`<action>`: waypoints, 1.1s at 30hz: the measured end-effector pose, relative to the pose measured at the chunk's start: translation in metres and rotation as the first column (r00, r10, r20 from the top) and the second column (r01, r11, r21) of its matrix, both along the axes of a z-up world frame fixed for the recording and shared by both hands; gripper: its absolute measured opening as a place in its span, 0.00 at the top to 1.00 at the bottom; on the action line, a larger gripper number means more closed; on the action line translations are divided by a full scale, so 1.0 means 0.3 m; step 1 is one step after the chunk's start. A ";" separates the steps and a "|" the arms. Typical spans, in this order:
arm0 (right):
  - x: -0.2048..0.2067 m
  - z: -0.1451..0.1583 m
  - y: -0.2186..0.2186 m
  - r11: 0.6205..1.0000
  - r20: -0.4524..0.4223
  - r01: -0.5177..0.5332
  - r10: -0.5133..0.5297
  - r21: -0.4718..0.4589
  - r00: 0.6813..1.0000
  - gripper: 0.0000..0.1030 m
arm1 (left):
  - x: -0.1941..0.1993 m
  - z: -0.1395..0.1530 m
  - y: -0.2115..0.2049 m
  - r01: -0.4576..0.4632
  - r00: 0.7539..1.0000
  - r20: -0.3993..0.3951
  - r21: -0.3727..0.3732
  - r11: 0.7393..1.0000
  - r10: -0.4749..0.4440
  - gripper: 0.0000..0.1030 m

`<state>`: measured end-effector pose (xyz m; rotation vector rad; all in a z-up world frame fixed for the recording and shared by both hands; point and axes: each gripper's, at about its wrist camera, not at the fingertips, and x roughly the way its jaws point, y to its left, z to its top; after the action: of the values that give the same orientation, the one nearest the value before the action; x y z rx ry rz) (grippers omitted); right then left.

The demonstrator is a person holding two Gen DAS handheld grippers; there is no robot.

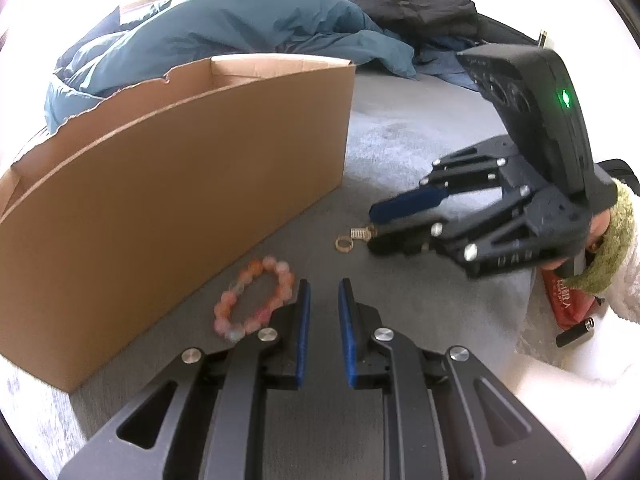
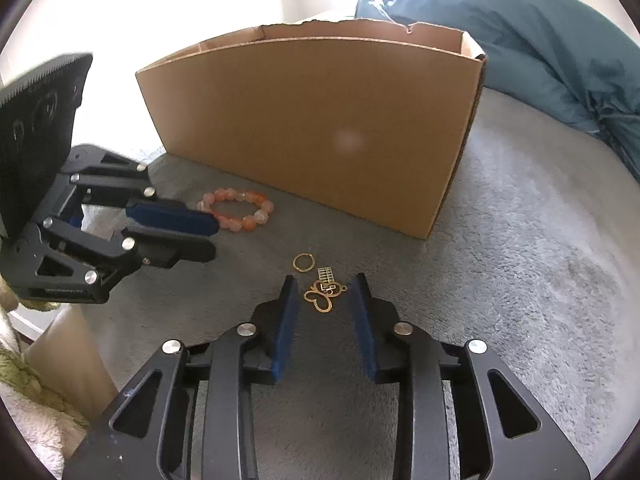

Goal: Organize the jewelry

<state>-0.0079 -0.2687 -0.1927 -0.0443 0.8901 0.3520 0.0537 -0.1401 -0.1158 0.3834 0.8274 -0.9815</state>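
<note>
A pink-orange bead bracelet [image 1: 256, 298] [image 2: 238, 210] lies on the grey blanket beside the cardboard box [image 1: 172, 208] [image 2: 316, 136]. My left gripper [image 1: 323, 286] [image 2: 212, 234] is open and empty, its fingertips just right of the bracelet. A gold butterfly pendant [image 2: 322, 298], a small gold charm [image 2: 326, 274] [image 1: 360, 234] and a gold ring [image 2: 303, 262] [image 1: 344, 243] lie close together. My right gripper [image 2: 325, 278] [image 1: 372, 228] is open, low over the blanket, with the pendant between its fingers.
A teal duvet [image 1: 224, 36] [image 2: 532, 40] is piled behind the box, with dark clothing [image 1: 416, 4] beyond it. A red packet [image 1: 568, 304] and a small black cylinder [image 1: 576, 332] lie off the blanket's right edge.
</note>
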 end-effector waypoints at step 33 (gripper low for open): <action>-0.039 -0.008 0.039 1.000 0.038 0.009 -0.008 -0.027 0.999 0.80 | 0.036 -0.048 -0.183 0.116 0.992 0.027 0.105 0.988 -0.120 0.85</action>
<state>-0.0197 -0.2571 -0.1950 -0.0721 0.8572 0.3299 0.0646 -0.1950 -0.1304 0.5411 0.8345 -1.0419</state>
